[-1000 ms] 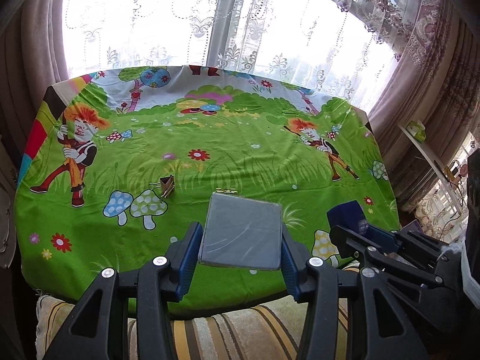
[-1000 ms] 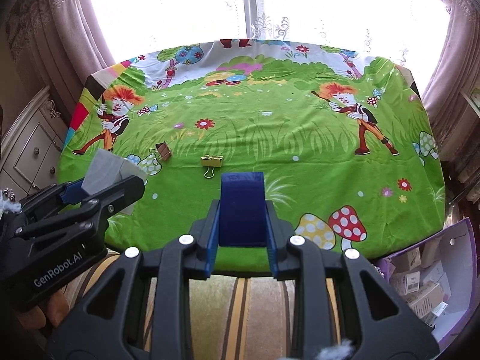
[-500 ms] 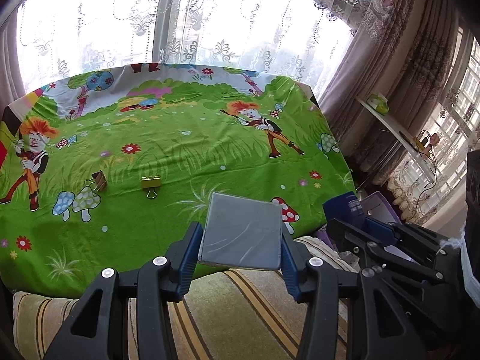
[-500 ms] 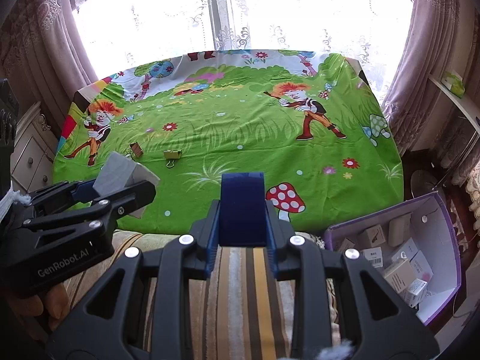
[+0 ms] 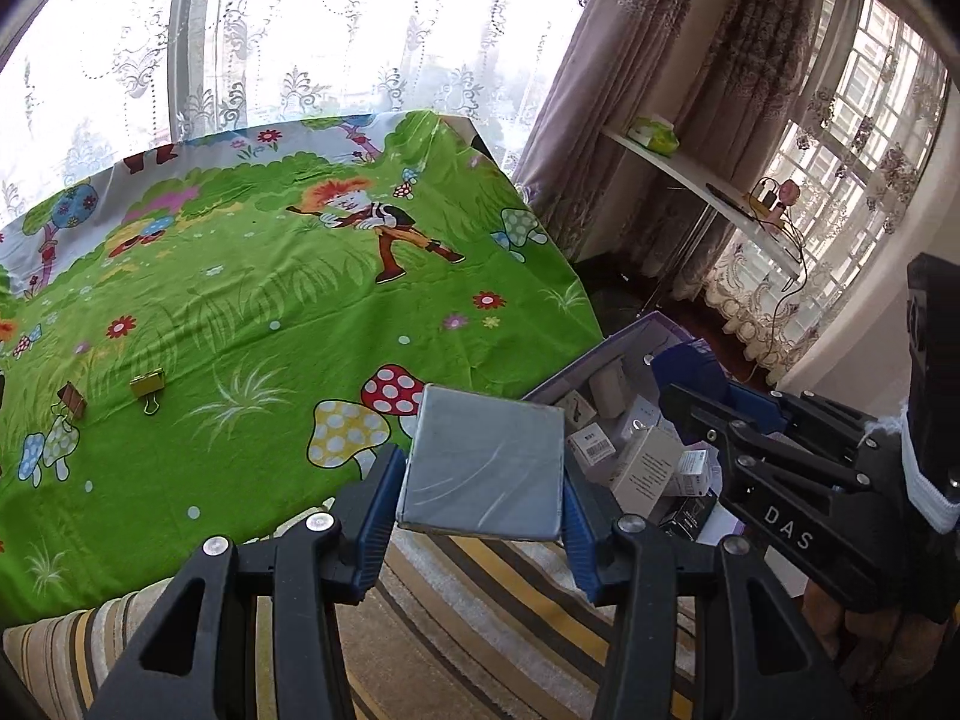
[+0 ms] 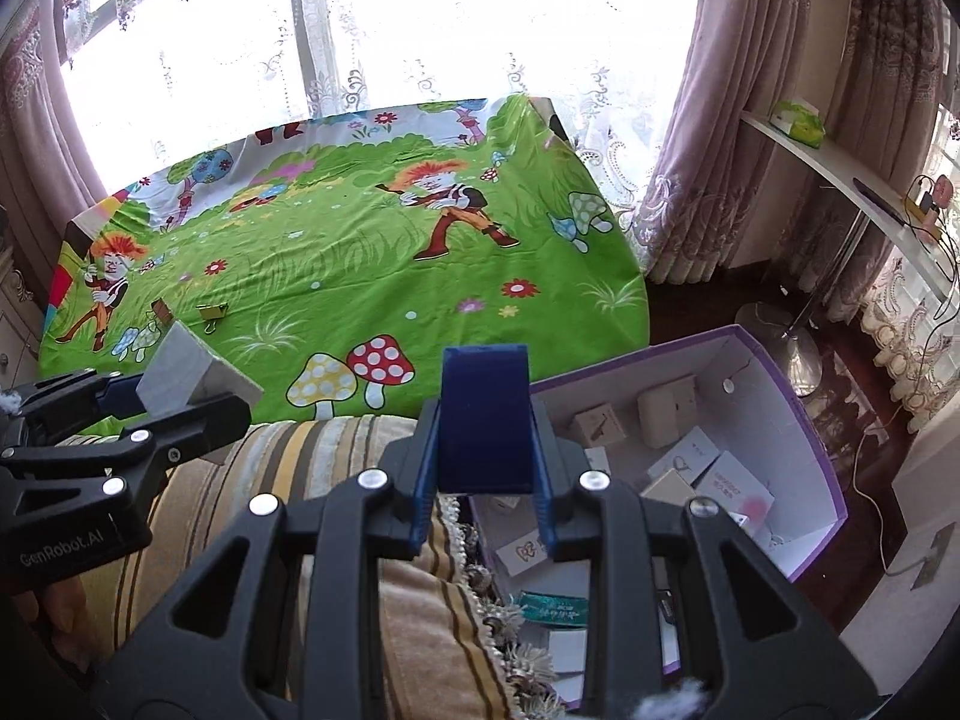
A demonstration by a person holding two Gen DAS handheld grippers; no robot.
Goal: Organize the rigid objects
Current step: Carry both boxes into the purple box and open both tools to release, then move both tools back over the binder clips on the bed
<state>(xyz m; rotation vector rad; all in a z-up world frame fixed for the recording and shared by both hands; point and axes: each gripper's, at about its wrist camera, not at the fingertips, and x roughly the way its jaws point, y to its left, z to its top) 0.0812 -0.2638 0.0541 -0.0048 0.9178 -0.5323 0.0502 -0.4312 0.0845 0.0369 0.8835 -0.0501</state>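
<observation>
The left gripper is pinching a flat grey box by its side edges; the box is hiding whatever lies directly past it, and its underside is not showing. The right gripper is clamping a dark blue box, whose lower end is sinking out of sight between the pads. In the right wrist view the purple bin is sitting at 3 o'clock on the floor, beside the table's edge, with small cartons lying inside; the gripper's frame is covering the bin's near corner, and the print on the cartons is too small to read. In the left wrist view the right gripper is blocking most of the bin at 3 o'clock. Two binder clips, one gold and one brown, are resting on the cartoon cloth at 9 o'clock, near each other but apart. The striped cushion is filling the foreground under both grippers.
</observation>
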